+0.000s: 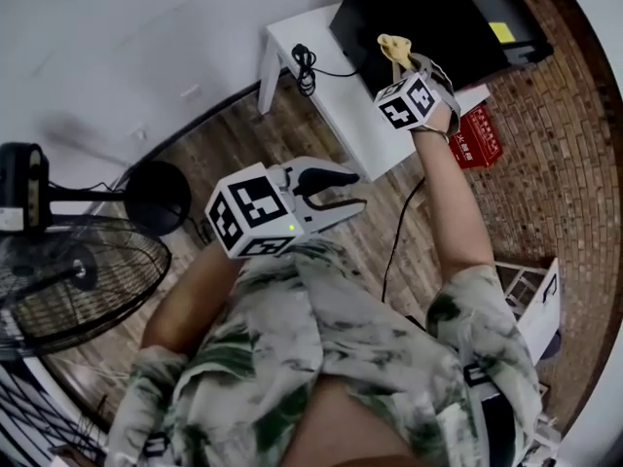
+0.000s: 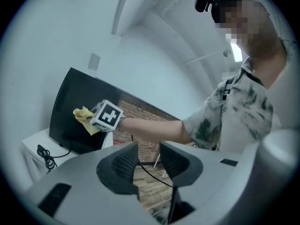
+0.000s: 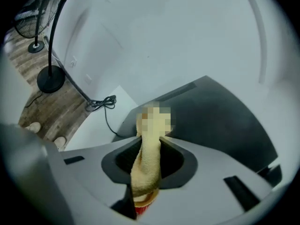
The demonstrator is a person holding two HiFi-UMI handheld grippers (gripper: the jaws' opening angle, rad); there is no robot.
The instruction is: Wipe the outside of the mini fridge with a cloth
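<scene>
The black mini fridge (image 1: 428, 17) stands on a white table (image 1: 360, 125) against the wall. My right gripper (image 1: 397, 52) reaches out over the fridge, shut on a yellow cloth (image 1: 393, 45) that sticks out past the jaws. In the right gripper view the yellow cloth (image 3: 146, 165) is pinched between the jaws of the right gripper (image 3: 147, 161), just short of the dark fridge (image 3: 220, 121). My left gripper (image 1: 336, 195) hangs back near the body, open and empty. The left gripper view shows the left gripper (image 2: 147, 161), the fridge (image 2: 77, 111) and the cloth (image 2: 84, 117).
A black power cord (image 1: 307, 66) lies on the table's left end. A black standing fan (image 1: 68, 270) with a round base (image 1: 156, 195) is at the left on the wood floor. A red box (image 1: 479, 139) sits by the table; a white rack (image 1: 531, 300) stands at the right.
</scene>
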